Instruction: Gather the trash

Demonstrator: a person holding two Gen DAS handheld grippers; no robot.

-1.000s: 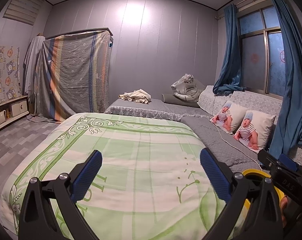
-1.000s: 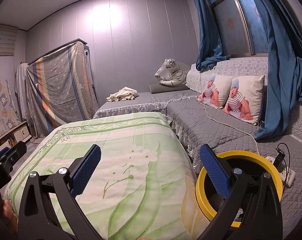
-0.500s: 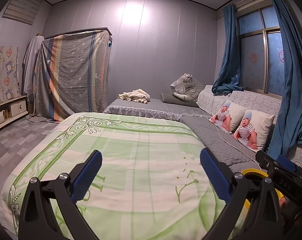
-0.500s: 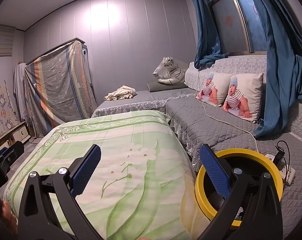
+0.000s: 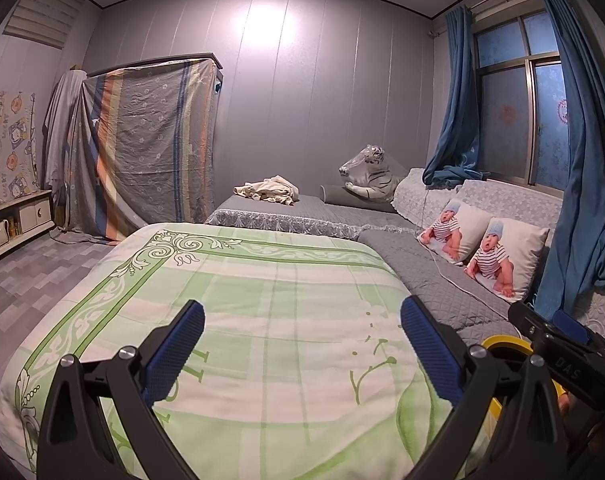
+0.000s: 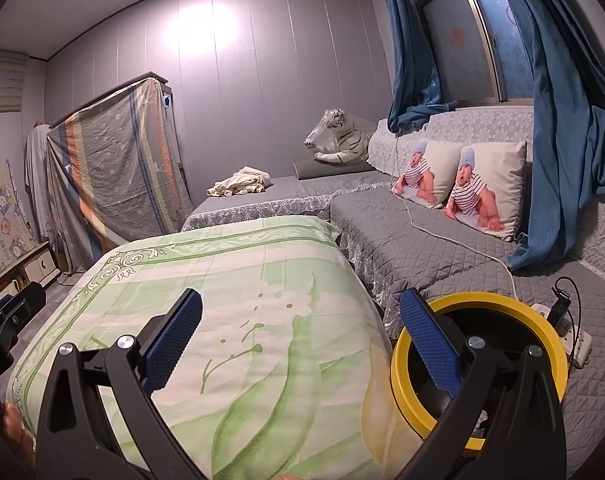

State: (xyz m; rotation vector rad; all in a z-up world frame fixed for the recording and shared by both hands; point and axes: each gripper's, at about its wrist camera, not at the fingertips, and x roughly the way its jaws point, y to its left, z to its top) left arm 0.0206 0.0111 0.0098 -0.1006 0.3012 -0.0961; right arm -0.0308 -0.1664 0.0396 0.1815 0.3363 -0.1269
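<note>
A round bin with a yellow rim [image 6: 542, 320] stands low at the right, between the green bed and the grey mattress; its dark inside shows something pale near the bottom. Part of the rim also shows in the left wrist view [image 5: 502, 342]. My right gripper [image 6: 300, 336] is open and empty above the green quilt, its right finger in front of the bin. My left gripper [image 5: 302, 344] is open and empty over the quilt [image 5: 262, 300]. I see no loose trash on the quilt.
A grey quilted mattress [image 6: 422, 240] with two baby-print pillows [image 6: 482, 188] runs along the window wall. A power strip with cables [image 6: 566, 328] lies beside the bin. A plush tiger [image 5: 368, 174], a cloth heap [image 5: 268, 192] and a draped wardrobe [image 5: 142, 148] stand further back.
Both views have shifted only slightly; the right gripper has tilted up a little. Both grippers stay open and empty.
</note>
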